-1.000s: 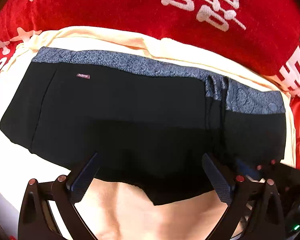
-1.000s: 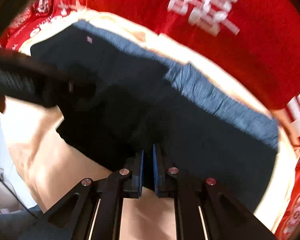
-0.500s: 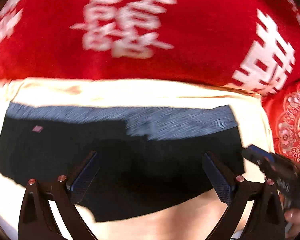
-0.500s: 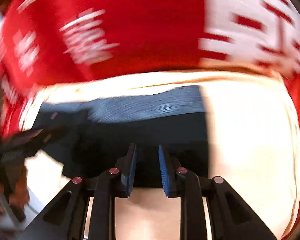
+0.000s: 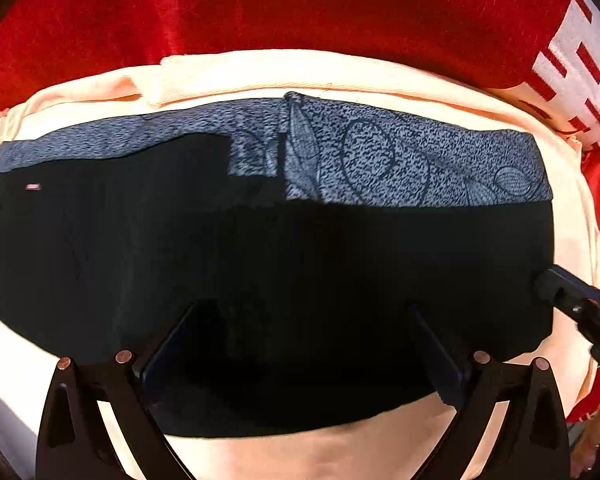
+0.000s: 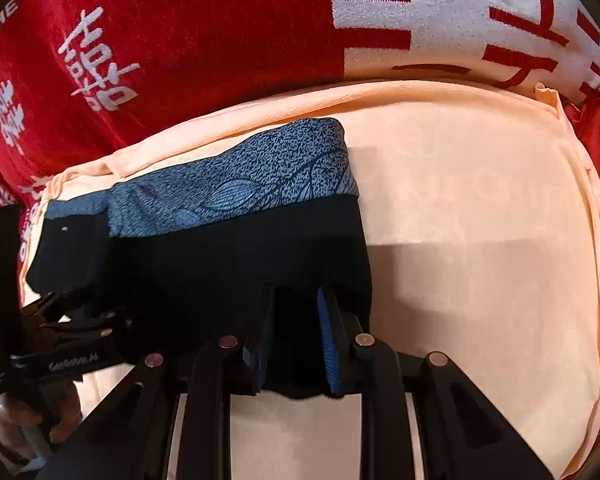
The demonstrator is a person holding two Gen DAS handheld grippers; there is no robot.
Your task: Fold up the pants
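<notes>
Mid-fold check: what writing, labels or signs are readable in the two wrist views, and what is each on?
"THE BIG…", cut off by the frame edge: red blanket, upper left corner.
White Chinese double-happiness signs: same blanket.
Small pink tag on the black pants: too small to read.
Pale lettering on the left claw's body: too blurred.

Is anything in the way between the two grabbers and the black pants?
Nothing visible. The left gripper hangs open right over the black pants, and the right gripper has its jaws open over the pants' near edge.
</notes>
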